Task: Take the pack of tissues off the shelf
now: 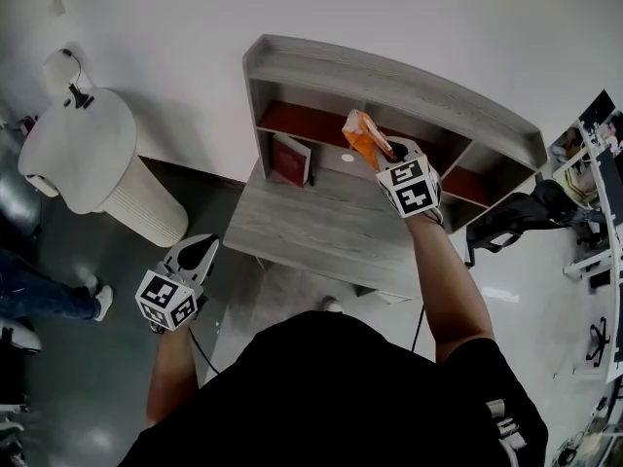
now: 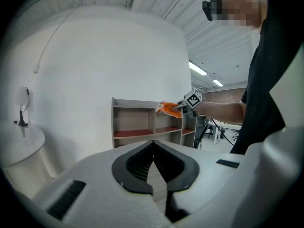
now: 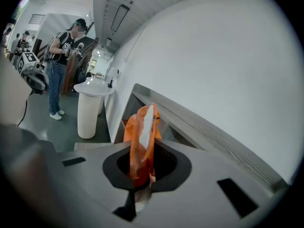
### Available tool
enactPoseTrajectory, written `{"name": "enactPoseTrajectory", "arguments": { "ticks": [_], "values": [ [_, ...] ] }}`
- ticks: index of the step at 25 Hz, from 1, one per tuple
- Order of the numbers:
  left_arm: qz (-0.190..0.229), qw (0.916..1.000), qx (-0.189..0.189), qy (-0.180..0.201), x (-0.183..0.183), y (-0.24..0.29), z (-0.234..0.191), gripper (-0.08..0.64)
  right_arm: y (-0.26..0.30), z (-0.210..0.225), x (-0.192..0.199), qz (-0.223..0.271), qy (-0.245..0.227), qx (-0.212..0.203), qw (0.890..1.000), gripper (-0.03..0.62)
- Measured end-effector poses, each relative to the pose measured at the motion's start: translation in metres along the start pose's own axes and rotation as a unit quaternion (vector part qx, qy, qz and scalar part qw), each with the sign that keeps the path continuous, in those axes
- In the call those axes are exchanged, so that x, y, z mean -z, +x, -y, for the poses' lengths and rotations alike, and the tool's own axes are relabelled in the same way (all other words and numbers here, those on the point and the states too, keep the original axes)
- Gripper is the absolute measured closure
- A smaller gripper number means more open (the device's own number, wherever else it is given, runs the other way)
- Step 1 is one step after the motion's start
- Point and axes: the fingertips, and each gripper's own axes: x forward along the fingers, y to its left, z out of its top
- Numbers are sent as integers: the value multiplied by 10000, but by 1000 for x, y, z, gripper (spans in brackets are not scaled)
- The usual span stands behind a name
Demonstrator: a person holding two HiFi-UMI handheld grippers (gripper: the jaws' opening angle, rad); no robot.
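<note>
Hidden from the head: the right gripper (image 1: 377, 152) covers the near end of the pack of tissues (image 1: 361, 134), and the person's body blocks the near edge of the desk top (image 1: 311, 230).
Hidden from the right gripper view: the pack's (image 3: 142, 139) lower end sinks out of sight between the jaws; its print is too small to read.
Hard to tell: whether the pack's far end touches the shelf (image 1: 389, 78). The left gripper view shows it (image 2: 168, 108) level with the shelf's top board (image 2: 135, 101), near the right half.
Pack, place: in the air in front of the shelf's upper openings, above the desk top, right of the red book (image 1: 290, 160).
Pack, long axis: in line with the right gripper's jaws, running out from them.
Pack, pointing: far and a little left, toward the shelf.
Pack, attitude: on edge, its thin side with a white strip facing the gripper's camera.
Pack and fingers: one end sits between the two fingers, the rest sticks out past the tips.
Right gripper (image 3: 140, 172): clamped on the orange pack.
Left gripper (image 1: 198, 253): low on the near left, off the desk's corner, well apart from the pack.
Left gripper jaws (image 2: 153, 164): pressed together with nothing between them.
</note>
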Motion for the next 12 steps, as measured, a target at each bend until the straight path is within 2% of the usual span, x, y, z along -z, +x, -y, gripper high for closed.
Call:
{"name": "enactPoseTrajectory", "arguments": {
  "ticks": [12],
  "values": [
    [-18,9953,949,215,-13,75,20,541,-77,40,25,-94,245,636,9976,574]
  ]
}}
